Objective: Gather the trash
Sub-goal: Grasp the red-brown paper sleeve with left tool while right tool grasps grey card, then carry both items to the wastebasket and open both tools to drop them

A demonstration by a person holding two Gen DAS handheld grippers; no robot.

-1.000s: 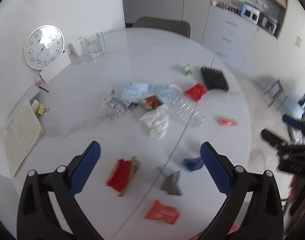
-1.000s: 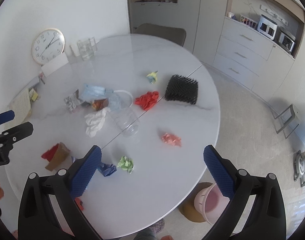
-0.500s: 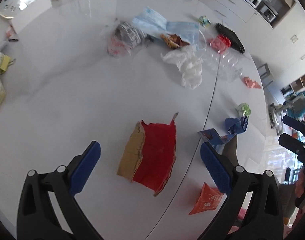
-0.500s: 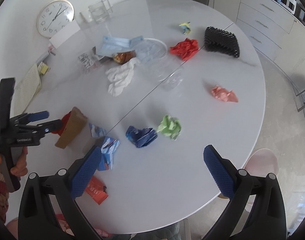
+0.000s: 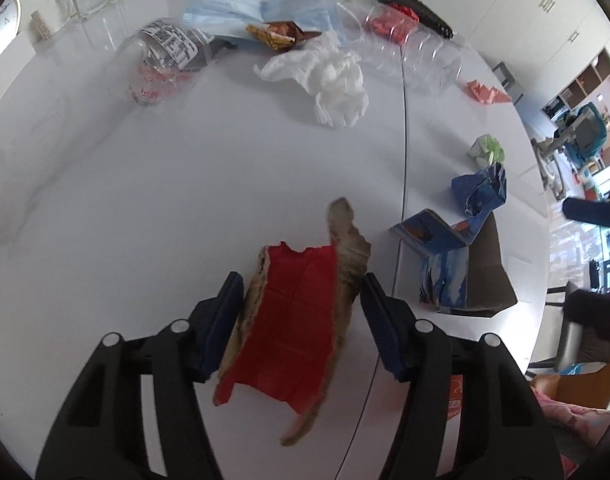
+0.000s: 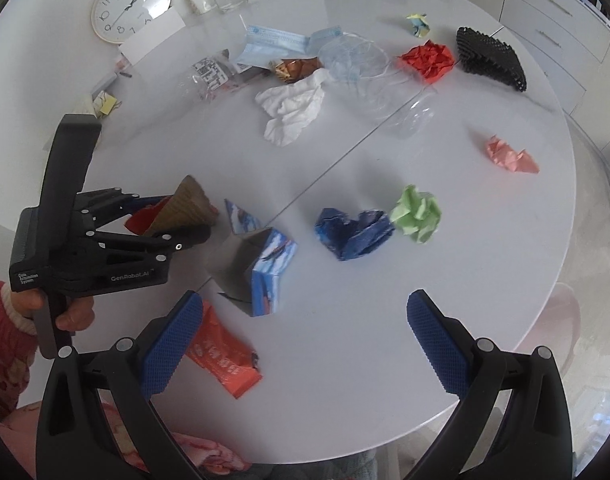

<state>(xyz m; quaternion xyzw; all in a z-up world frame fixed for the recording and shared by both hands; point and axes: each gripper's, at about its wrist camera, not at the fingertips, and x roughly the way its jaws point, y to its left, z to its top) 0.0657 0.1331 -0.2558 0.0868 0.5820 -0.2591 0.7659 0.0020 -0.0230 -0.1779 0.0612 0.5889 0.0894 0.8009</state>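
Right wrist view takes in the round white surface, strewn with trash. Left tool has just been closing its jaws around the torn red-and-brown cardboard piece, left pad against its edge, right pad touching or just beside it. Right tool hangs wide open and empty above the folded blue carton, with the orange wrapper beside its left finger.

Black tool frames, blue textured pads, silver screws, red knit sleeve
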